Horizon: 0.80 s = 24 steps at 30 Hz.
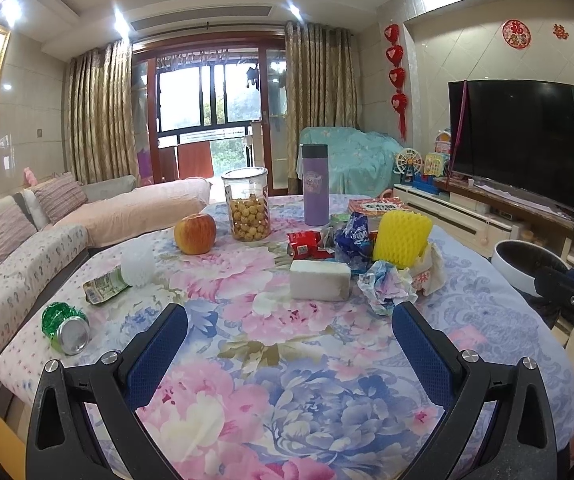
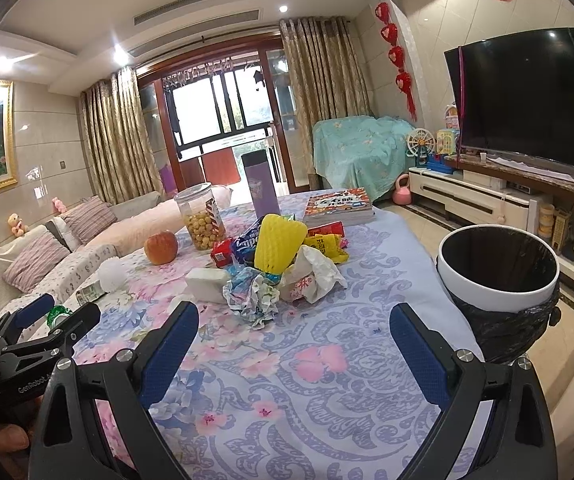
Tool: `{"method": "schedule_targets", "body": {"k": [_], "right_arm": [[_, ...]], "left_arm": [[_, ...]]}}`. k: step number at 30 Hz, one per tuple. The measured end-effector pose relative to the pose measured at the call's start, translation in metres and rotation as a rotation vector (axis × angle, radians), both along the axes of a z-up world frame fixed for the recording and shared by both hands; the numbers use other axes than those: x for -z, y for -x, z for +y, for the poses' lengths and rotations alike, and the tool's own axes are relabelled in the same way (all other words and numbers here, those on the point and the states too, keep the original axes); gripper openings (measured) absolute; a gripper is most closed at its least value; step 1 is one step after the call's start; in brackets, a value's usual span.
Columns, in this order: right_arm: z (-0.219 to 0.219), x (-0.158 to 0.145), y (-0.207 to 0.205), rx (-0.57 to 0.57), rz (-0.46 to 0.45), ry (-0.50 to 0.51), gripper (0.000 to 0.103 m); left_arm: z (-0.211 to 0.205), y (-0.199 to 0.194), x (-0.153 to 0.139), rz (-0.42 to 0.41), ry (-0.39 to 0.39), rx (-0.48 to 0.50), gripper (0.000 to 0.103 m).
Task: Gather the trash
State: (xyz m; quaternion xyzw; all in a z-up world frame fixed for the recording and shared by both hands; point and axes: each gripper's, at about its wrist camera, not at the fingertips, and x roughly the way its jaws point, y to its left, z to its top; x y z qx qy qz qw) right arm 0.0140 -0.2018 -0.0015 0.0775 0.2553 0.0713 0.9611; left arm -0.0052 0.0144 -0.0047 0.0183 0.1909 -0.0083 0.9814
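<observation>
Trash lies in a heap on the floral tablecloth (image 1: pixel 287 380): a crumpled wrapper (image 1: pixel 387 286) (image 2: pixel 253 294), a white block (image 1: pixel 319 280) (image 2: pixel 207 282), yellow foam netting (image 1: pixel 401 238) (image 2: pixel 279 242), red packets (image 1: pixel 307 245) and a blue bag (image 1: pixel 353 240). A crushed green can (image 1: pixel 65 326) and a green sachet (image 1: pixel 103 286) lie at the left. My left gripper (image 1: pixel 289 330) is open above the cloth, short of the heap. My right gripper (image 2: pixel 293 330) is open too, nothing between its fingers. A white bin with a black liner (image 2: pixel 499 272) stands at the table's right edge.
An apple (image 1: pixel 195 234), a snack jar (image 1: pixel 247 204), a purple flask (image 1: pixel 315 184), a white foam net (image 1: pixel 138 262) and a book (image 2: pixel 339 206) share the table. A sofa (image 1: pixel 27 240) runs along the left; a TV (image 1: pixel 523 140) and low cabinet stand on the right.
</observation>
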Motion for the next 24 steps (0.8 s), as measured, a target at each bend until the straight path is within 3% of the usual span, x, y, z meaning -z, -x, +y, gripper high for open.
{"method": "schedule_targets", "body": {"k": [18, 20, 24], "right_arm": [[0.006, 0.022, -0.047, -0.063, 0.105, -0.046, 0.096], [0.009, 0.025, -0.056, -0.077, 0.118, -0.045, 0.094], [0.017, 0.034, -0.071, -0.11, 0.161, -0.05, 0.081]], "left_arm": [[0.014, -0.064, 0.018, 0.156, -0.009, -0.006, 0.102], [0.014, -0.077, 0.02, 0.179, -0.011, 0.001, 0.102], [0.016, -0.103, 0.022, 0.215, -0.028, 0.03, 0.101]]}}
